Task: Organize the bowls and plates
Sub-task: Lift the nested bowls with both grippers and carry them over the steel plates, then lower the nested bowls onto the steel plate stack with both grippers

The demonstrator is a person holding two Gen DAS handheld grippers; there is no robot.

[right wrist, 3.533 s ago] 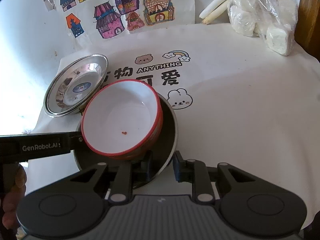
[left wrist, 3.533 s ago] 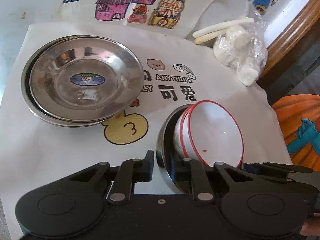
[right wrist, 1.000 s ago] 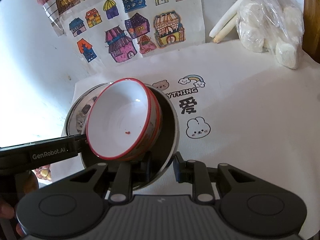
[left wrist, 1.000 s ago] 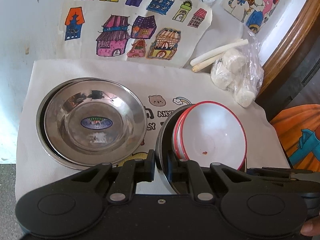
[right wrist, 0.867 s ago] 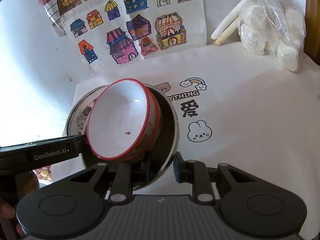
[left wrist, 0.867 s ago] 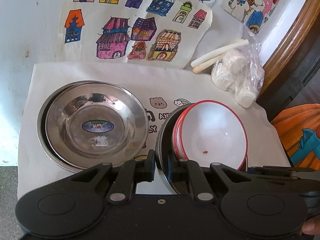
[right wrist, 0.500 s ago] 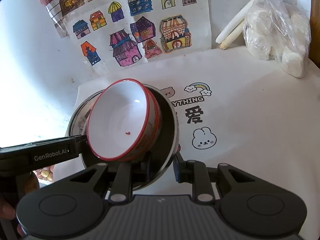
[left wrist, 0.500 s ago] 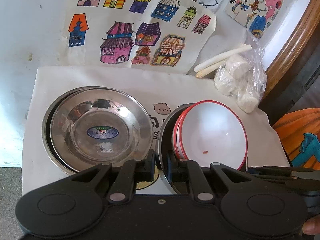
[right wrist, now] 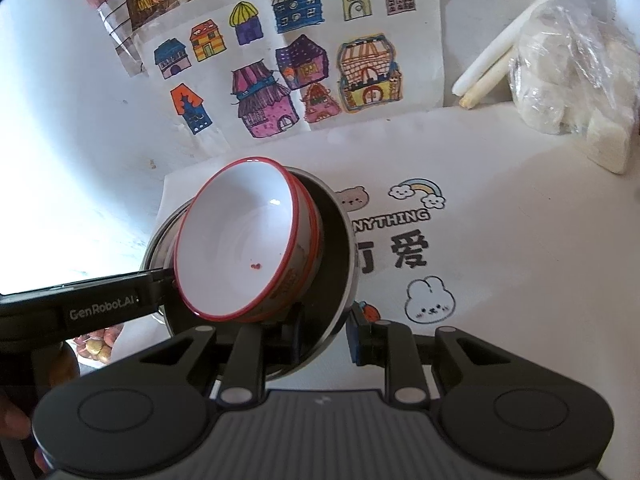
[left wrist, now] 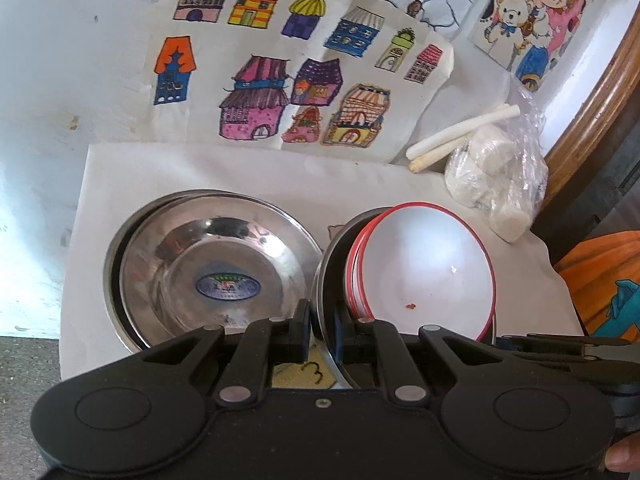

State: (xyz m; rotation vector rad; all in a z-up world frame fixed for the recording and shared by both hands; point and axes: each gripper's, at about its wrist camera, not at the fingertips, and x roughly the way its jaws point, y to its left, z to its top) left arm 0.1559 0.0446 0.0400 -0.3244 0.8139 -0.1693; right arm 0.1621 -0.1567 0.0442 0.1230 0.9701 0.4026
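Note:
Both grippers hold one steel plate [left wrist: 326, 280] by its rim, lifted and tilted. It carries nested white bowls with red rims [left wrist: 428, 272]. My left gripper [left wrist: 322, 332] is shut on the plate's left rim. My right gripper [right wrist: 324, 334] is shut on the plate [right wrist: 338, 256] at its near rim, with the bowls [right wrist: 236, 248] tilted inside. A stack of steel plates [left wrist: 212, 276] with a blue sticker lies on the white mat, just left of the held plate.
A white printed mat [right wrist: 500, 264] covers the table. Drawings of houses [left wrist: 280, 76] lean at the back. A plastic bag of white lumps [left wrist: 496, 176] and two white sticks [left wrist: 460, 140] lie at the back right. A wooden edge [left wrist: 592, 96] runs along the right.
Both grippers have moved the held plate and bowls left and higher, so it now sits right beside the steel plate stack and partly over it in the right wrist view.

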